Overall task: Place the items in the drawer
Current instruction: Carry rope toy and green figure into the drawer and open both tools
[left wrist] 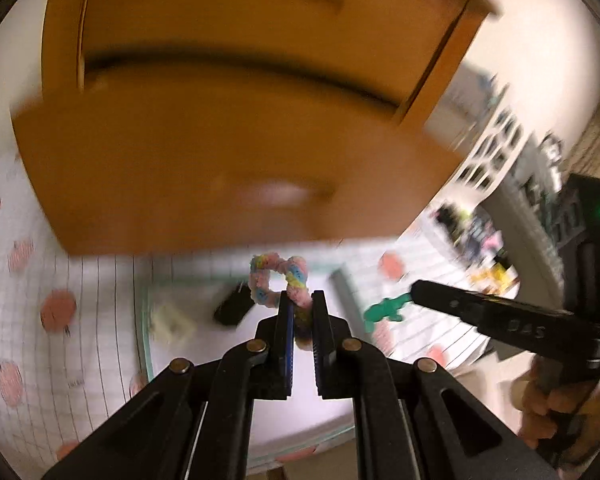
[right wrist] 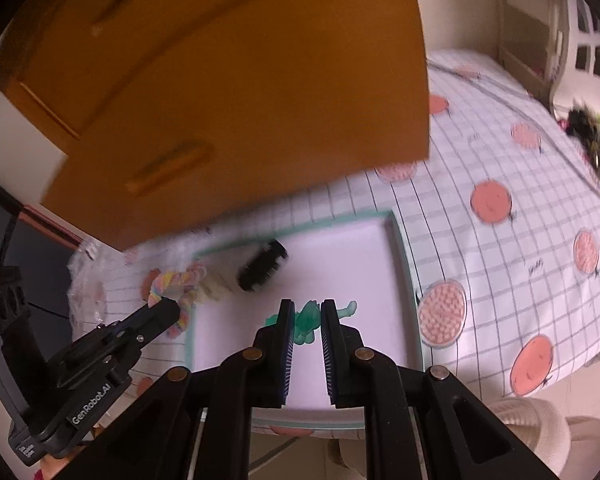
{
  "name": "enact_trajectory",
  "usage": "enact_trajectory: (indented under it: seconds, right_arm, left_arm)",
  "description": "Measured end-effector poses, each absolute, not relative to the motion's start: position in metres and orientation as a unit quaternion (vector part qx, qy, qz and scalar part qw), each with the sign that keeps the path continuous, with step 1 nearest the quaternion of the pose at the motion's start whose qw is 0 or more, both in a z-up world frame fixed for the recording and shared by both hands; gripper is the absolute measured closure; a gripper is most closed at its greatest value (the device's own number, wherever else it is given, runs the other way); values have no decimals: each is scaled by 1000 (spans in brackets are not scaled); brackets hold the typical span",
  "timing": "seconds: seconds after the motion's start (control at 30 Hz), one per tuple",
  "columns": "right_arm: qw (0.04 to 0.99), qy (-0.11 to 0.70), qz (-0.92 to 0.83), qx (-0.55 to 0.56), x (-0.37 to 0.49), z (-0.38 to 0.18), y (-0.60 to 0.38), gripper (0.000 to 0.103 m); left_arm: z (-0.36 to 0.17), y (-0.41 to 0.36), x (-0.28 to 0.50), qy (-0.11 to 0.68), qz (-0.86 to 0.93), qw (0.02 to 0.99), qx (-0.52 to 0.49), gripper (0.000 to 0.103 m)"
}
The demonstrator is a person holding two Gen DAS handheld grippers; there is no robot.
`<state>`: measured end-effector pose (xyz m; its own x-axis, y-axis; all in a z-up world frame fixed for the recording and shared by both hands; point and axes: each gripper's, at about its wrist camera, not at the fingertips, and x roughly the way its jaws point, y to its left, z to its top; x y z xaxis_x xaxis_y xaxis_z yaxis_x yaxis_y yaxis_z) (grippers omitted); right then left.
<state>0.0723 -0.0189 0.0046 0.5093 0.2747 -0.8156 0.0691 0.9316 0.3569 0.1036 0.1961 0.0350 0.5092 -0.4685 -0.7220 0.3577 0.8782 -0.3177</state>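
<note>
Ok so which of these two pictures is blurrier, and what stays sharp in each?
Left wrist view: heavy motion smear across the wooden drawer unit and tablecloth; only the left gripper and the pastel scrunchie it pinches read fairly crisp. Right wrist view: milder blur, mostly on the black clip; the right gripper and green toy are clear. Both bend straight lines, fisheye style.

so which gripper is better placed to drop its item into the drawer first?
Left, probably. The left gripper holds the fuzzy pastel ring just under the pulled-out drawer. The right gripper grips the green toy low over the tray.
</note>
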Motion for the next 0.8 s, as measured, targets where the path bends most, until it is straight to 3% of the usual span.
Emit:
enact_trajectory:
  seconds: [0.33,0.53,0.8]
  right_arm:
    - [911,378,102,132,87,151,-8,89]
    - [927,355,82,90,120,198,-1,89]
    - [923,377,50,57,165,194,7,89]
  left_arm:
    - [156,202,132,315,-254,913,-41,95]
    - [170,210,164,311,-238,919,-41,95]
    - [145,219,197,345,-210,914,-41,95]
